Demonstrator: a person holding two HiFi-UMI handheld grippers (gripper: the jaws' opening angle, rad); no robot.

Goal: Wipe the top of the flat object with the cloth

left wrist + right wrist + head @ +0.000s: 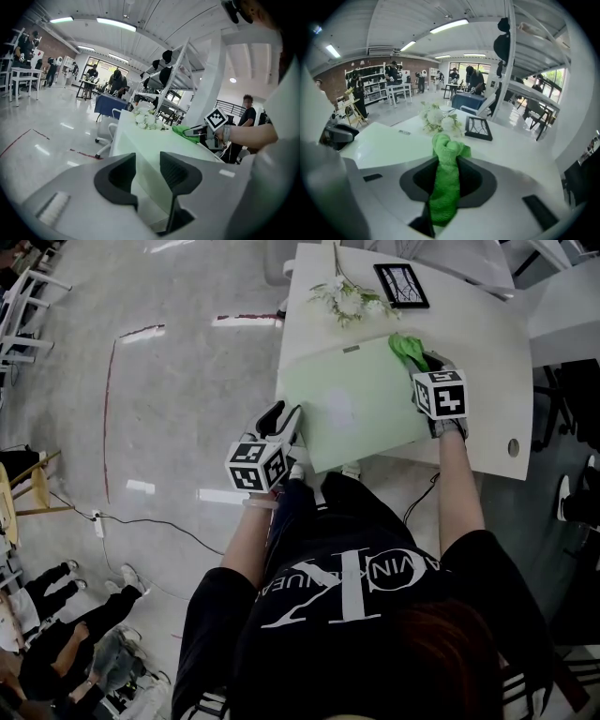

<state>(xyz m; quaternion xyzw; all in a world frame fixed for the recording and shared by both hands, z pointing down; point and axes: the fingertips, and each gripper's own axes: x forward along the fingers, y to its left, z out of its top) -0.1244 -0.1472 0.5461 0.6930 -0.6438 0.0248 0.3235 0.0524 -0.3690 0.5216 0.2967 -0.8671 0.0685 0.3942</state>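
**While clamped on green cloth (443,197), poised at far right corner of flat object (356,404)**

Grips with right tongs (446,161) shut tight on cloth's middle. Holds cloth's long axis in line with tongs, bunched end poking forward past tips toward flowers (347,298) and picture frame (401,284). Shows pale green flat object lying on white worktop (487,390), long side running left to right, slightly skewed. Places left tongs (147,171) at near left corner, moderately wide, corner visible between them, no squeeze apparent.
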